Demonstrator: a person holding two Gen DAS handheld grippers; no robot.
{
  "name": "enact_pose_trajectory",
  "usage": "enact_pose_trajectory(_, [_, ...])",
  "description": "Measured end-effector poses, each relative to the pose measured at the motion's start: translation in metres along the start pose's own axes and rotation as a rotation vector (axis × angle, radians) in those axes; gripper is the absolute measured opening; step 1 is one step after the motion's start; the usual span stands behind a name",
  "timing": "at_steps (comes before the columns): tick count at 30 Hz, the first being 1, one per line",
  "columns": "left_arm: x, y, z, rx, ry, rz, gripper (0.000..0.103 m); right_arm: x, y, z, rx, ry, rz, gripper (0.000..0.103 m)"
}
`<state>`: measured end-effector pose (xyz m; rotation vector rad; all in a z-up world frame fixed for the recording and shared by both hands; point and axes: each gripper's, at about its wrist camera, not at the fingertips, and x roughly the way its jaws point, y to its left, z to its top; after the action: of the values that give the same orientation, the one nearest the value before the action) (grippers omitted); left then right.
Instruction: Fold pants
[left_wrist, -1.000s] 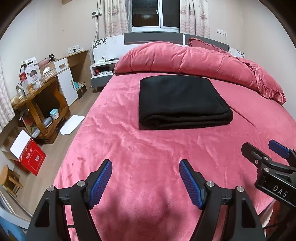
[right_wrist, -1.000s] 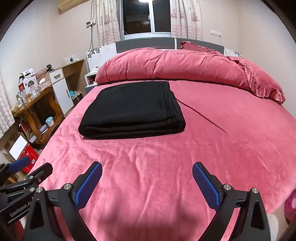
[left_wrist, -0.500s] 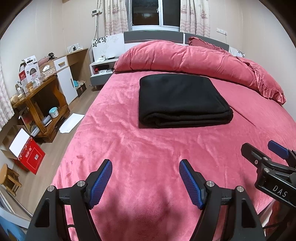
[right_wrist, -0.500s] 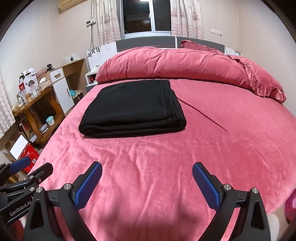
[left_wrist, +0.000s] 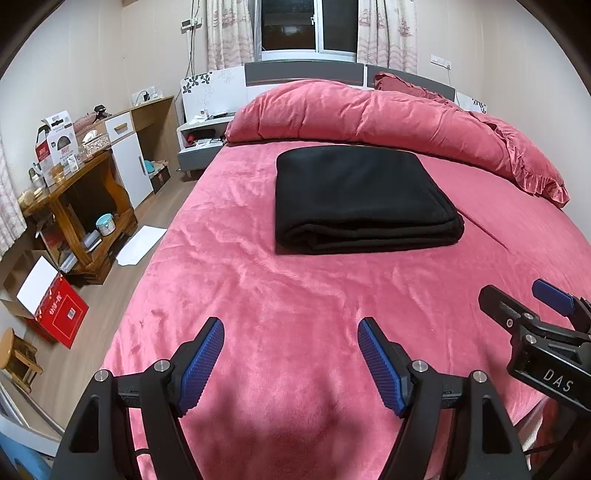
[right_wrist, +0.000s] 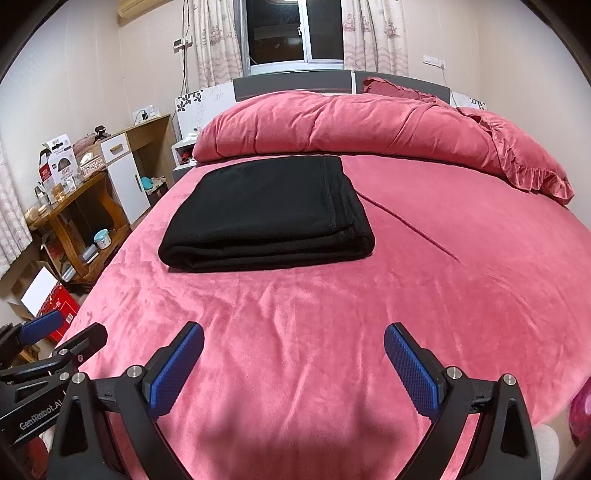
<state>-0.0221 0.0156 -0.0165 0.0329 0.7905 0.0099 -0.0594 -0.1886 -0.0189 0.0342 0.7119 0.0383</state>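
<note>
Black pants (left_wrist: 360, 199) lie folded in neat rectangle mid-bed (left_wrist: 295, 295), below rolled duvet (left_wrist: 369, 114). Left gripper (left_wrist: 291, 350) and right gripper (right_wrist: 293, 354) hover near bed's foot, jaws spread, empty; folding looks finished.

A bed (left_wrist: 295, 302) with a pink velvet cover fills the room; a dark window (left_wrist: 308, 27) between patterned curtains (left_wrist: 229, 35) sits behind the grey headboard (left_wrist: 303, 74); wooden shelf (left_wrist: 79, 206) and white cabinet (left_wrist: 127, 162) line the left wall; wood-plank floor (left_wrist: 110, 288).
</note>
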Motion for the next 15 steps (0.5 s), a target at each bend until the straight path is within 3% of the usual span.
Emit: enact_pose_trajectory(15, [0.0022,0.0002,-0.0009,0.0,0.013,-0.001,0.076,0.0021,-0.0011,-0.0007,0.003,0.007,0.003,0.099])
